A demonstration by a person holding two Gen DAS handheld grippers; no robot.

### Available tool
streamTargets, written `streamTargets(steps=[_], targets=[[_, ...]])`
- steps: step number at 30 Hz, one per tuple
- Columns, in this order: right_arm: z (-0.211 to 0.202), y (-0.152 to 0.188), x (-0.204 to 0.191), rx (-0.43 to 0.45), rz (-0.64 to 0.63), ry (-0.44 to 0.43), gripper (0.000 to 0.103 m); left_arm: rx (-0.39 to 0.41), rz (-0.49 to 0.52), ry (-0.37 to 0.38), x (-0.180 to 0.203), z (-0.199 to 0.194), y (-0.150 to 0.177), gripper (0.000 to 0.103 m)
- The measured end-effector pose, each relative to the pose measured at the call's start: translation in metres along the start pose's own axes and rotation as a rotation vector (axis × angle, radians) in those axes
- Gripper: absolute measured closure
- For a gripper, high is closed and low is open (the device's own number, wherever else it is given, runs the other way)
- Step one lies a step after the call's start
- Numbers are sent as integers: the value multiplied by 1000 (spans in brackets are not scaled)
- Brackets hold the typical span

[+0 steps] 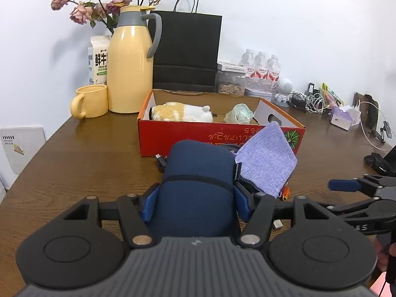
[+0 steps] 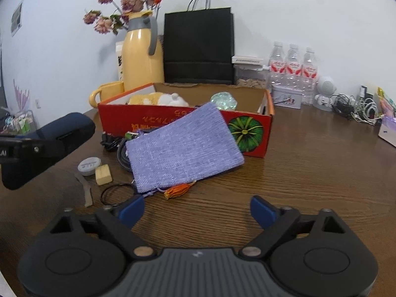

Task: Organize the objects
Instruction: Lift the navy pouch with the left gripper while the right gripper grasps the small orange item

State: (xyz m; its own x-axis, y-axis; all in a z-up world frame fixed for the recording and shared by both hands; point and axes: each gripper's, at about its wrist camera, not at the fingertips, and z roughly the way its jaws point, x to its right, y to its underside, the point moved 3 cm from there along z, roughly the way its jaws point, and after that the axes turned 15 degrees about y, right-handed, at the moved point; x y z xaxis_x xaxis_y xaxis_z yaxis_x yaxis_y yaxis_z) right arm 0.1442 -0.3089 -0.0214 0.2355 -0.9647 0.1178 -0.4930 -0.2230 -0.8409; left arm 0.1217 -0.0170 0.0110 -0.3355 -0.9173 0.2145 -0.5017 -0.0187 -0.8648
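My left gripper (image 1: 195, 204) is shut on a navy blue soft case (image 1: 198, 180), its blue pads pressing both sides; the case is held above the table, in front of the red cardboard box (image 1: 173, 138). In the box lie a plush toy (image 1: 183, 112) and a pale green glassy ornament (image 1: 241, 113). A purple woven pouch (image 2: 183, 148) with an orange tassel (image 2: 179, 190) leans on the box front. My right gripper (image 2: 197, 210) stands open over bare wood just short of the tassel, nothing between its fingers. To its left hangs the navy case (image 2: 69, 128).
By the pouch lie a round white tin (image 2: 89, 165), a cream block (image 2: 103, 174), a black ring (image 2: 116, 194) and a dark cable (image 2: 111, 143). Behind the box stand a yellow jug (image 1: 131, 61), mug (image 1: 90, 101), black paper bag (image 1: 186, 52) and water bottles (image 1: 262, 69). Cables and a tissue box (image 1: 344, 117) crowd the right.
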Motion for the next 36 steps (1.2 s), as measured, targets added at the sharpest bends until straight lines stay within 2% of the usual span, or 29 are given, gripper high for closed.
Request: streamTargets(steps=[6, 8, 12, 14, 15, 22, 26, 36], targets=[[19, -11, -17, -24, -76, -44, 41, 6, -4, 4, -4, -1, 1, 41], [26, -15, -20, -35, -100, -50, 52, 9, -8, 4, -5, -3, 1, 41], [40, -18, -22, -79, -106, -76, 65, 13, -19, 7, -8, -3, 3, 41], [40, -16, -22, -77, -96, -90, 82, 14, -23, 10, -8, -4, 3, 41], [39, -15, -21, -77, -94, -89, 85, 13, -24, 12, -9, -3, 3, 41], [32, -12, -10, -66, -40, -87, 87, 21, -27, 11, -10, -6, 3, 41], [27, -13, -3, -49, -14, -88, 93, 22, -23, 13, -9, -5, 2, 41], [29, -13, 0, -47, -7, -83, 94, 20, -21, 19, -7, -3, 2, 41]])
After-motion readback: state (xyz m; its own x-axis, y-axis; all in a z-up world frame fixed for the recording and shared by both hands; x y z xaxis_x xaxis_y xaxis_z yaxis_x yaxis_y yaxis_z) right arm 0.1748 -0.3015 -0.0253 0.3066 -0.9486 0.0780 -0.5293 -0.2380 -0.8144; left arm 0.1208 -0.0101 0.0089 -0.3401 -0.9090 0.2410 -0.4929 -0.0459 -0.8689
